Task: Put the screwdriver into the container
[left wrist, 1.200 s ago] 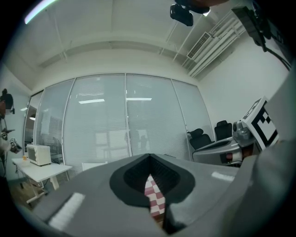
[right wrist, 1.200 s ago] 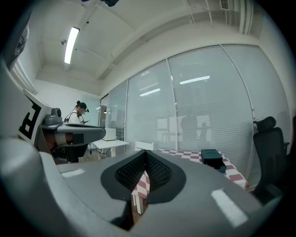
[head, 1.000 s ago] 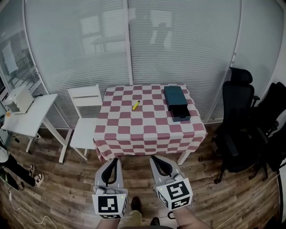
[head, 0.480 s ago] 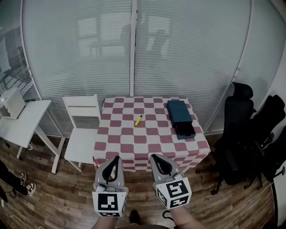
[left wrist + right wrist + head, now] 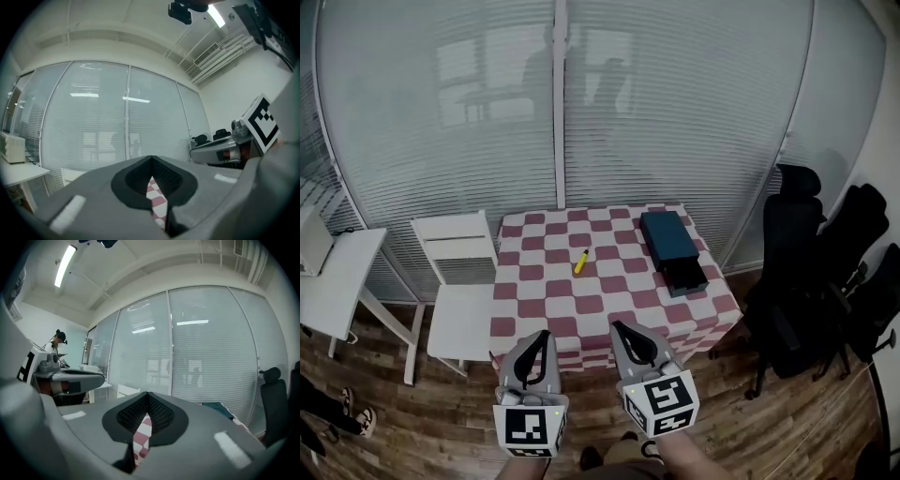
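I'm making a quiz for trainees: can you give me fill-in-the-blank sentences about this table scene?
1. The screwdriver on the checkered table is ____ in colour.
2. In the head view, the dark container lies to the screwdriver's ____.
3. Both the left gripper and the right gripper have their jaws ____, with nothing held.
Missing words: yellow; right; shut.

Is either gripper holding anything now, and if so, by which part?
Nothing is held. The left gripper and right gripper are shut and empty; the screwdriver lies on the table.
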The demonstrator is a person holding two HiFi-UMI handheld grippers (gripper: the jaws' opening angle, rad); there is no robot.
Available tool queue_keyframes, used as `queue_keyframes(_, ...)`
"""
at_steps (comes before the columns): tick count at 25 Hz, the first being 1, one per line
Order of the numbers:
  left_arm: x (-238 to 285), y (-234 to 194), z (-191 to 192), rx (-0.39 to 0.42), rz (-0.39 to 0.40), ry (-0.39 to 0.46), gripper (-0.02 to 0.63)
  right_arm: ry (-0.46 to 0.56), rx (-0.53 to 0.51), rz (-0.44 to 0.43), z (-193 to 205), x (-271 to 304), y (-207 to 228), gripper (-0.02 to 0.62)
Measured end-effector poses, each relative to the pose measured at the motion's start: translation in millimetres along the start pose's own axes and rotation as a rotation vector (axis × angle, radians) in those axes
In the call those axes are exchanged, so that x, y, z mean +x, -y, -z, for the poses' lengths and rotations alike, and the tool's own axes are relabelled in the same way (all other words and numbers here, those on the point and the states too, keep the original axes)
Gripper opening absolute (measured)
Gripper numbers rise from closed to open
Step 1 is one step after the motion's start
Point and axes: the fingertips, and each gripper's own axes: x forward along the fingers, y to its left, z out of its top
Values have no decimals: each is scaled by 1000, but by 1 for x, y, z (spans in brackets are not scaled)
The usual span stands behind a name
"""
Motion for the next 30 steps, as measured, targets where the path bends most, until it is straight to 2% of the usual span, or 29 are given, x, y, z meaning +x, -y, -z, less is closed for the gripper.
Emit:
queue_keyframes(8, 34, -5, 13, -5, 23, -46, 0, -11, 31, 9, 7, 29, 22, 26)
queue_keyframes(19, 116, -20, 24, 26, 13, -82, 0, -42, 58, -14, 20, 96, 73, 26)
queue_keyframes(30, 188, -33, 8, 79, -30, -89, 0, -12, 82, -65, 6, 163, 120, 26)
